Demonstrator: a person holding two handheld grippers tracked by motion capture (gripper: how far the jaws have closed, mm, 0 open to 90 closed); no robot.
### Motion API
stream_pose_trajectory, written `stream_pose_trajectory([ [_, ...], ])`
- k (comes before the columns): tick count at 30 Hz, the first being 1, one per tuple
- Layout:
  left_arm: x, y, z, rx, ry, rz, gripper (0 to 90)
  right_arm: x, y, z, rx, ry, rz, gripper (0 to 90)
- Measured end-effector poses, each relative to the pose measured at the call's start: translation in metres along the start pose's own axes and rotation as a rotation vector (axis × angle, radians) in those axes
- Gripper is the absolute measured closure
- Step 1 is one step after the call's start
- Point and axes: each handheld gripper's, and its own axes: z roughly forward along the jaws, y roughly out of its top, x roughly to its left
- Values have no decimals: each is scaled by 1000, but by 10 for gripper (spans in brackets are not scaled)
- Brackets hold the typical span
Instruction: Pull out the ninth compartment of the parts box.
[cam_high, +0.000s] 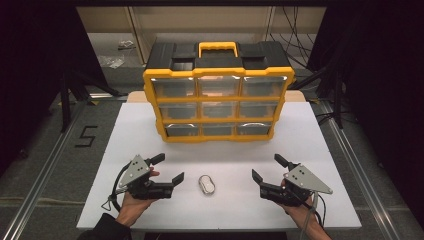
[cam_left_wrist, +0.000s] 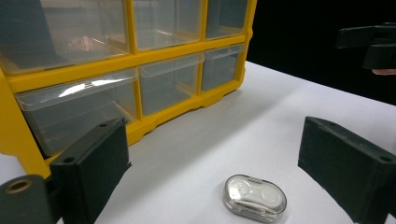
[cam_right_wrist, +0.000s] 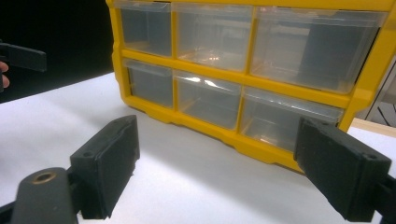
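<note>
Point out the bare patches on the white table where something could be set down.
Free: the strip of table left of the drawer cabinet, the matching strip on its right, and the band between the cabinet and the clear case. Crowded: the near edge, where the case lies between the open left hand-held gripper and right hand-held gripper.

Between the matt black plastic jaws lies a small case of clear, glossy plastic. Beyond them, the cabinet has a smooth yellow plastic frame and see-through plastic drawers. The table looks matt white.
</note>
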Motion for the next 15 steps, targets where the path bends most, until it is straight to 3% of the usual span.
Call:
stream_pose_trajectory([
  [15, 1, 0, 0, -5, 1, 2, 83, -3, 1, 1, -5, -8, -19, 155],
])
